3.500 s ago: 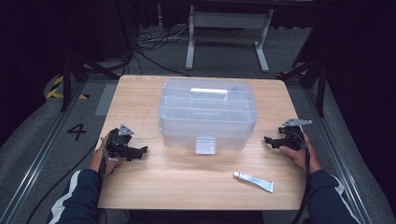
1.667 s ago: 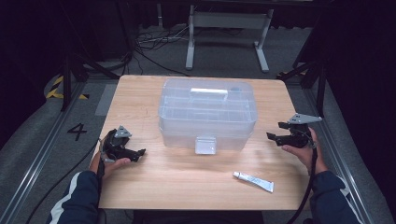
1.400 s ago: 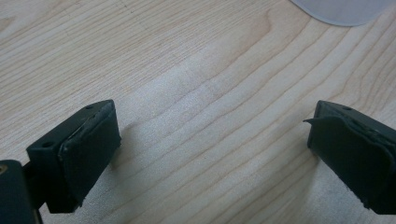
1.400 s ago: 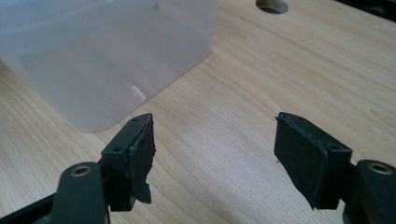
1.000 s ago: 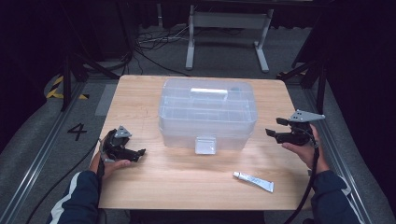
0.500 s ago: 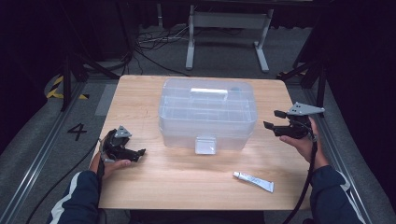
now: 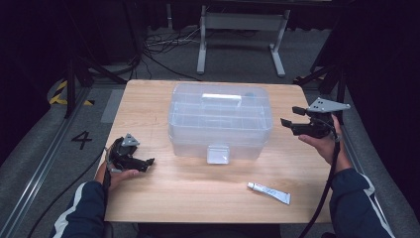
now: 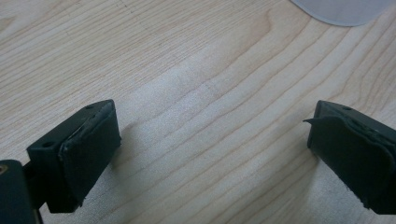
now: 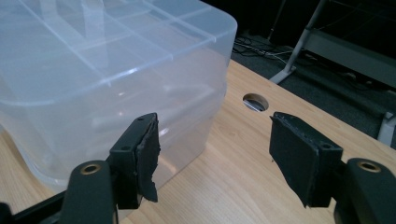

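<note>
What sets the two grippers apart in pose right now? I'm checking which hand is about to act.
The left gripper lies low by the table's near left edge, apart from the clear box. The right gripper is held raised, pointing at the box's right side. Both are open and hold nothing.

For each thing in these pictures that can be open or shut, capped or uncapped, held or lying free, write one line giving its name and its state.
Clear plastic box: lid down, front latch down, standing on the wooden table.
Tube: lying flat on the table in front of the box, untouched.
Left gripper: jaws open, nothing between them, low over bare wood.
Right gripper: jaws open, nothing between them, held up beside the box's right end, not touching it.
</note>
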The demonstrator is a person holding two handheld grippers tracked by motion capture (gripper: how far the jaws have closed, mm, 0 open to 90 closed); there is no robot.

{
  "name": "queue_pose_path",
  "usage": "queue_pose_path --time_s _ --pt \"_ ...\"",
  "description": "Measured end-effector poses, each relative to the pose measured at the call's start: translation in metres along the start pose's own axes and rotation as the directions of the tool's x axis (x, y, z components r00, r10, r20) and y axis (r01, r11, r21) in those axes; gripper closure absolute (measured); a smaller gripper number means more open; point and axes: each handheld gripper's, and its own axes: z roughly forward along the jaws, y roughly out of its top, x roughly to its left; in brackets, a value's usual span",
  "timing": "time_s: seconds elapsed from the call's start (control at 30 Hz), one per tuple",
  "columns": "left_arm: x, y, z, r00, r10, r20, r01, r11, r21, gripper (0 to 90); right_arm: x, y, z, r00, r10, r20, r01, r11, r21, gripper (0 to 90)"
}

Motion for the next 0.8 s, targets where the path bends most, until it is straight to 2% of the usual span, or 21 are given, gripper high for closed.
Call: queue_pose_path --time_s 0.27,0.43,0.8 --pt "0.000 0.000 0.000 1.0000 0.000 0.000 0.000 1.0000 0.000 2.6 0.005 0.021 0.006 0.9990 -0.045 0.000 0.045 0.999 -0.003 34.5" --pt "0.000 0.000 0.000 1.0000 0.000 0.000 0.000 1.0000 0.000 2.6 0.008 0.032 0.010 0.9986 -0.052 -0.013 0.052 0.998 -0.022 34.6" --pt "0.000 0.000 0.000 1.0000 -0.001 0.000 0.001 1.0000 -0.001 2.6 0.018 0.049 0.025 0.9959 -0.080 -0.043 0.079 0.997 -0.026 34.7"
